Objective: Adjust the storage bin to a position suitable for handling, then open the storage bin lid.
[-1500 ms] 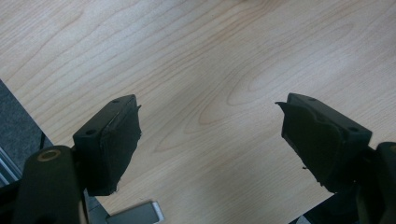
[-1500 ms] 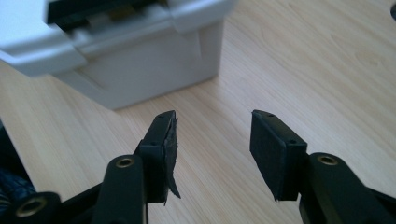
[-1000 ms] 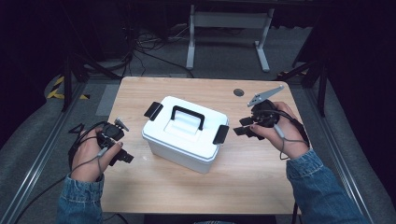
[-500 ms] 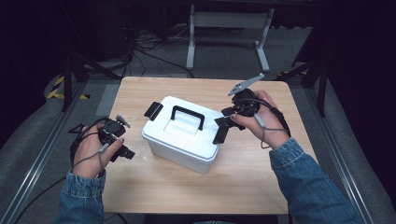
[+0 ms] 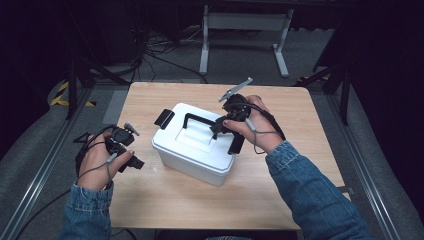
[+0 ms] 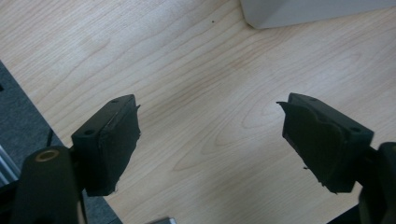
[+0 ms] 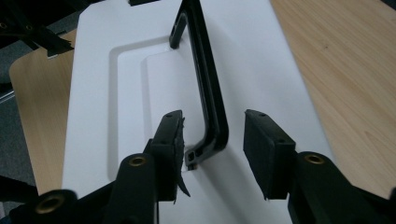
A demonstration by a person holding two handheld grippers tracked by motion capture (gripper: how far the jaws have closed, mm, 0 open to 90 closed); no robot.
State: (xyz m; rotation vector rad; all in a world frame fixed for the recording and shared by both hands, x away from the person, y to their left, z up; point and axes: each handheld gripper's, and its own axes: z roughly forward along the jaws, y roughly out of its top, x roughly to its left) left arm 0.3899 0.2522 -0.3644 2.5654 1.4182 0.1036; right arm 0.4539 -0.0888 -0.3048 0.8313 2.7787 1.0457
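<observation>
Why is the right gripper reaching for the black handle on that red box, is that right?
Nearly. The box is white, not red, as the high view shows. The right gripper does reach for its black handle, with its fingers on either side of the near end.

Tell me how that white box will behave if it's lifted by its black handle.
The box looks like rigid plastic, so it should keep its shape. The handle sits mid-lid, so it will probably hang level. Both side latches stand flipped out, so the lid may come off alone. The right gripper straddles the handle's end, jaws just closing.
</observation>
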